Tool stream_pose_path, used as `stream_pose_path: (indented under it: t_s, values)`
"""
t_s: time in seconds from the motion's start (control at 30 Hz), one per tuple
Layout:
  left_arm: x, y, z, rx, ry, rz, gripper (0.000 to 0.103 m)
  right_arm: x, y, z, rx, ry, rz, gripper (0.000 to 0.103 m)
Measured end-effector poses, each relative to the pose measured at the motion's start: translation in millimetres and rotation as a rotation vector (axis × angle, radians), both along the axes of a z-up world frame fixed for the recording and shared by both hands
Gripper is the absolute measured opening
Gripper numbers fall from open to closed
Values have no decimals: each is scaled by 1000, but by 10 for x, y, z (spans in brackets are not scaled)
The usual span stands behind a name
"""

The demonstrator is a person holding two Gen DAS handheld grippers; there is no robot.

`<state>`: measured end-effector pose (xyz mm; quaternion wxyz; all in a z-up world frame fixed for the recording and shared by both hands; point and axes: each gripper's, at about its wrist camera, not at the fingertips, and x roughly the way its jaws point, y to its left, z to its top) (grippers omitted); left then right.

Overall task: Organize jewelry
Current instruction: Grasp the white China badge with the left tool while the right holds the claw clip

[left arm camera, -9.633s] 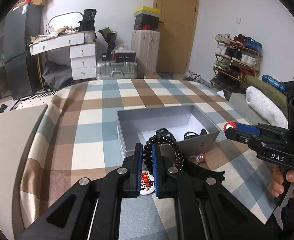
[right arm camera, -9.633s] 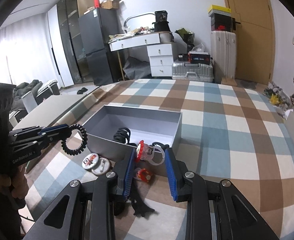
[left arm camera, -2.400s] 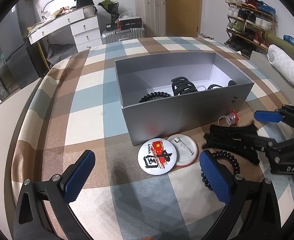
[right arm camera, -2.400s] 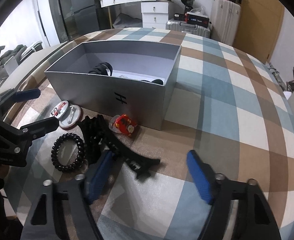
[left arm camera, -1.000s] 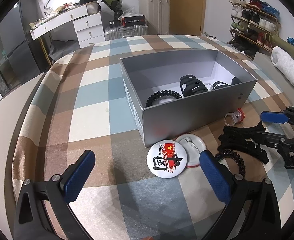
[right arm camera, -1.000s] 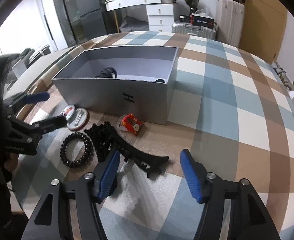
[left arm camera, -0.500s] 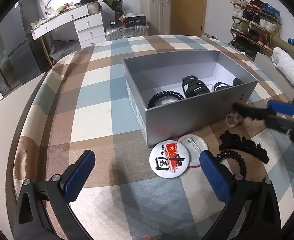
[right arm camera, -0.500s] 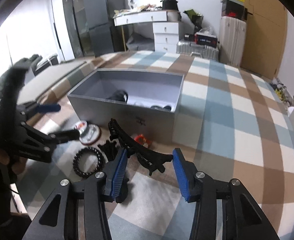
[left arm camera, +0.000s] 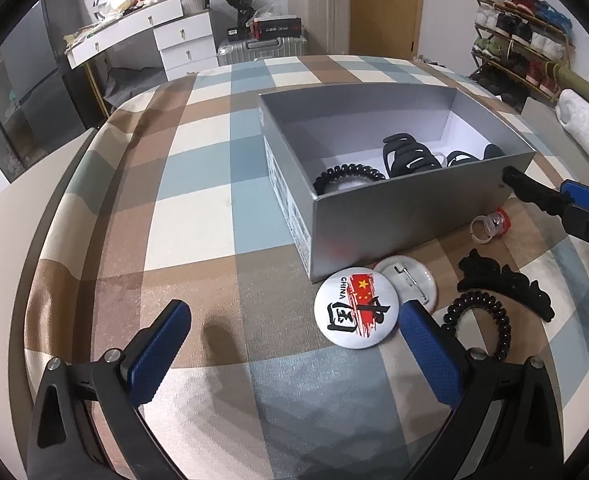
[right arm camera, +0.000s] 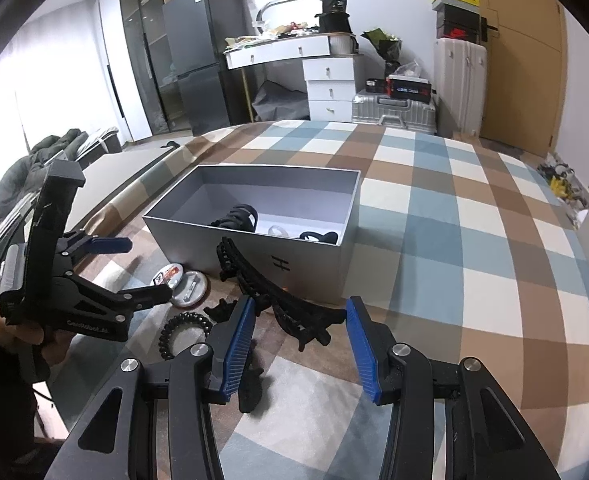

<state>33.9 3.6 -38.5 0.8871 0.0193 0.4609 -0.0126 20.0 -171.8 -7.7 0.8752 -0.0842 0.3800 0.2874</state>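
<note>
A long black hair clip [right arm camera: 262, 286] hangs in the air in front of the silver box [right arm camera: 254, 254], with my right gripper [right arm camera: 300, 344] shut on it. In the left wrist view the clip's tip [left arm camera: 530, 190] sticks out of the right gripper [left arm camera: 574, 204] beside the box's near corner [left arm camera: 374, 220]. My left gripper [left arm camera: 294, 356] stands wide open and holds nothing, low over the cloth by two round badges [left arm camera: 356, 306]. On the cloth lie a black coil hair tie [left arm camera: 478, 320], another black clip [left arm camera: 506, 284] and a red-topped ring [left arm camera: 490, 226].
Inside the box lie a coil tie [left arm camera: 346, 174] and a black claw clip [left arm camera: 406, 156]. The checked cloth [left arm camera: 198, 208] covers the whole bed top. A hand holds the left gripper [right arm camera: 142, 268] at the left. A desk, suitcases and a shoe rack stand beyond.
My right gripper has shut on the long black clip and lifted it off the cloth toward the box front. The left gripper stays wide open in place.
</note>
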Motion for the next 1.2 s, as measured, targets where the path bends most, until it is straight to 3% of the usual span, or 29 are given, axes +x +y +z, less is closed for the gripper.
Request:
stream_pose_path:
  t_s: [0.27,0.37,0.47,0.53,0.57,0.87,1.2]
  values:
    - [-14,-9,-34,-25,-12,-22,100,5,-24,4,-2,5,-1,46]
    - [-37,-29,-15,-47,-20,-43,91,5,-35,19,7,9,-3,46]
    - [-56,-55,7,-90,-29,-79,72,3,-30,29,10,5,-2,46]
    - [-70,-91,21,-96,-37,-103,46,-2,-21,30,7,5,-1,46]
    - [-82,-110,28,-103,-40,-118,37,-6,-17,33,8,4,1,46]
    - [-104,-228,44,-58,-47,-154,37,-42,42,28,3,-11,10,46]
    - [-98,-125,121,-99,-82,-132,37,-40,34,9,13,-5,19,46]
